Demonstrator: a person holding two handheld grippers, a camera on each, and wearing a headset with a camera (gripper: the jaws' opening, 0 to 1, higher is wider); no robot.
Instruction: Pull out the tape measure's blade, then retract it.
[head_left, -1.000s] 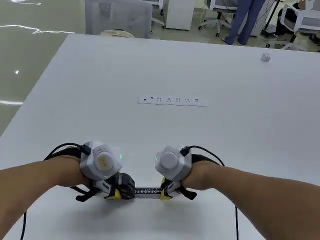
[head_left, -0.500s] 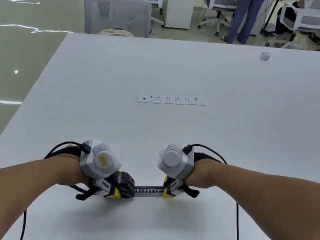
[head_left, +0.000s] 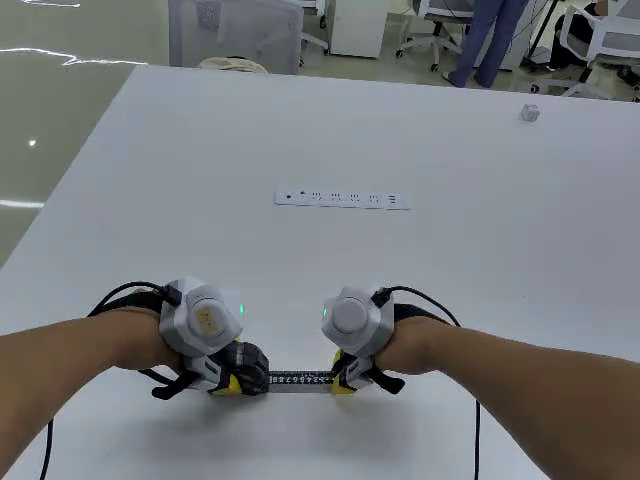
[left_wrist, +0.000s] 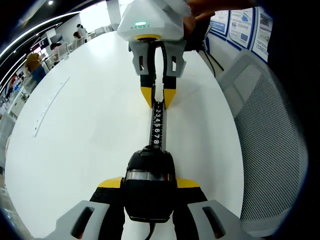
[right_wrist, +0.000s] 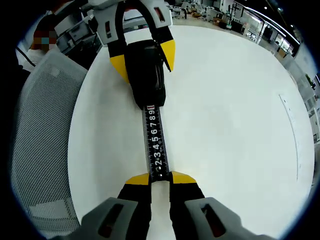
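The black tape measure case (left_wrist: 150, 182) sits between the yellow-tipped fingers of my left gripper (left_wrist: 150, 184), which is shut on it. Its black blade (left_wrist: 157, 127) with white numerals runs out to my right gripper (left_wrist: 156, 97). In the right gripper view the blade (right_wrist: 154, 140) stretches from the case (right_wrist: 145, 75) to my right gripper (right_wrist: 159, 177), shut on the blade's end. The head view puts the left gripper (head_left: 232, 384) and right gripper (head_left: 343, 383) low over the white table (head_left: 330, 260), with a short length of blade (head_left: 298, 379) between them.
A white power strip (head_left: 342, 199) lies flat mid-table. A small pale object (head_left: 530, 114) rests far right. Office chairs and a standing person (head_left: 488, 40) are beyond the far edge. A mesh chair back (left_wrist: 270, 145) is close behind the near edge.
My right gripper has moved a little to the right, drawing more blade out of the case. The left gripper and case have stayed put.
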